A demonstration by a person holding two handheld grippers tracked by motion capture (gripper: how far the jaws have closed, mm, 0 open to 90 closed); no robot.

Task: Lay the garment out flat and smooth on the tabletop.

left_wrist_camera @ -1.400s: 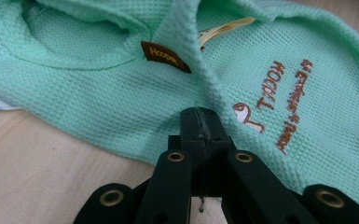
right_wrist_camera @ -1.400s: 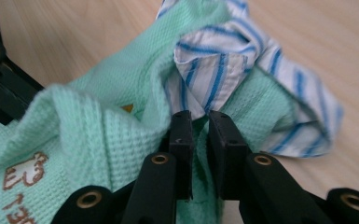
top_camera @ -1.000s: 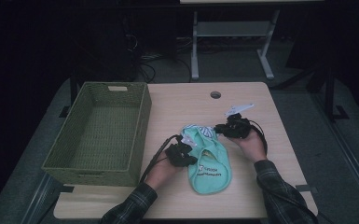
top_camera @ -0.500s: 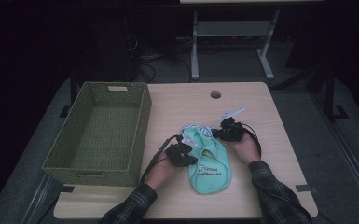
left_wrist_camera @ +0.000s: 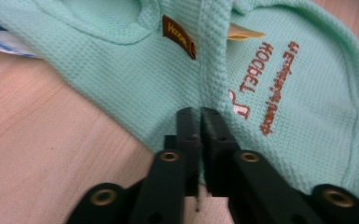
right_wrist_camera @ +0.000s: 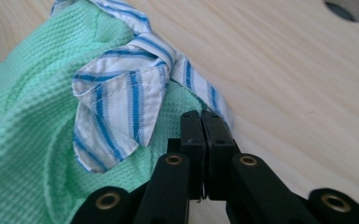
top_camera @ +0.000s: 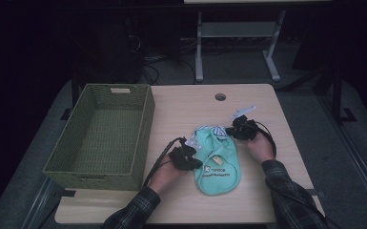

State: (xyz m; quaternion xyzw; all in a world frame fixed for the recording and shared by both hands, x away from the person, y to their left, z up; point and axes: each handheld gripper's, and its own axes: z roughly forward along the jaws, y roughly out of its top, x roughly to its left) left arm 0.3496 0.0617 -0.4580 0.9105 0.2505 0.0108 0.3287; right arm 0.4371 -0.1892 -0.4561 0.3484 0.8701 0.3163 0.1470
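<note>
Wooden table (top_camera: 190, 107), smooth grain, round cable hole (top_camera: 220, 97) at the far edge. Woven green basket (top_camera: 106, 135), rectangular, sits left of the shirt. Mint waffle-knit shirt (top_camera: 215, 160) lies flat at table centre, striped blue-white collar (right_wrist_camera: 121, 100) at its far end. Left gripper (left_wrist_camera: 200, 116) is clamped on a raised fold at the shirt's left edge, its grip just eased slightly. Right gripper (right_wrist_camera: 201, 119) pinches the shirt edge beside the collar.
</note>
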